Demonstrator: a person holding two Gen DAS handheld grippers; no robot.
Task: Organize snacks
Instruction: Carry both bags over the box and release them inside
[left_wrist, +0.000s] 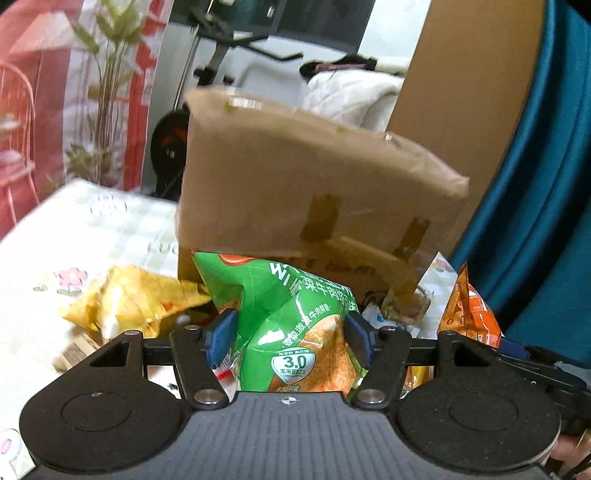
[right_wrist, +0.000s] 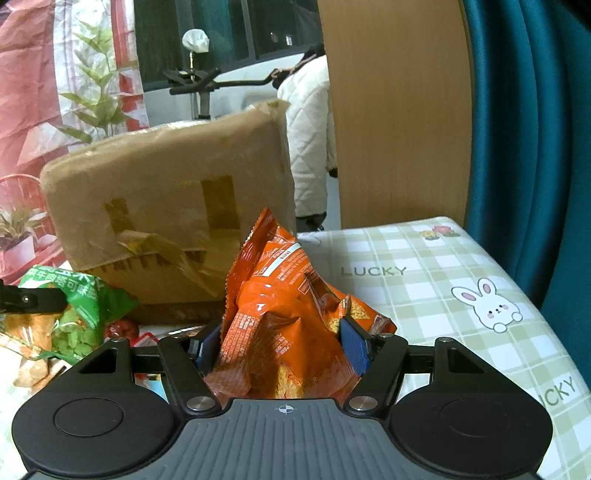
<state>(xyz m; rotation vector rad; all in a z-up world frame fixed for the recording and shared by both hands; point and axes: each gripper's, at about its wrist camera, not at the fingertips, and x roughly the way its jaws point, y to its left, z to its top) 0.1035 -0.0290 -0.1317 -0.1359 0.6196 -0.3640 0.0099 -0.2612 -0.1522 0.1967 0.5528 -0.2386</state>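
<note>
My left gripper (left_wrist: 290, 334) is clamped on the green snack bag (left_wrist: 291, 325), its crinkled foil puffed between the pads. I'd carry it gently to the cardboard box (left_wrist: 295, 173) just behind so it doesn't slip. My right gripper (right_wrist: 280, 341) squeezes the crumpled orange snack bag (right_wrist: 284, 314) over the checked tablecloth (right_wrist: 461, 258). I'd lift both clear of the box rim.

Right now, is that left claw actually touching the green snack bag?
Touching. In the left wrist view, the left gripper has both blue pads pressed into the crumpled sides of the green snack bag.
</note>
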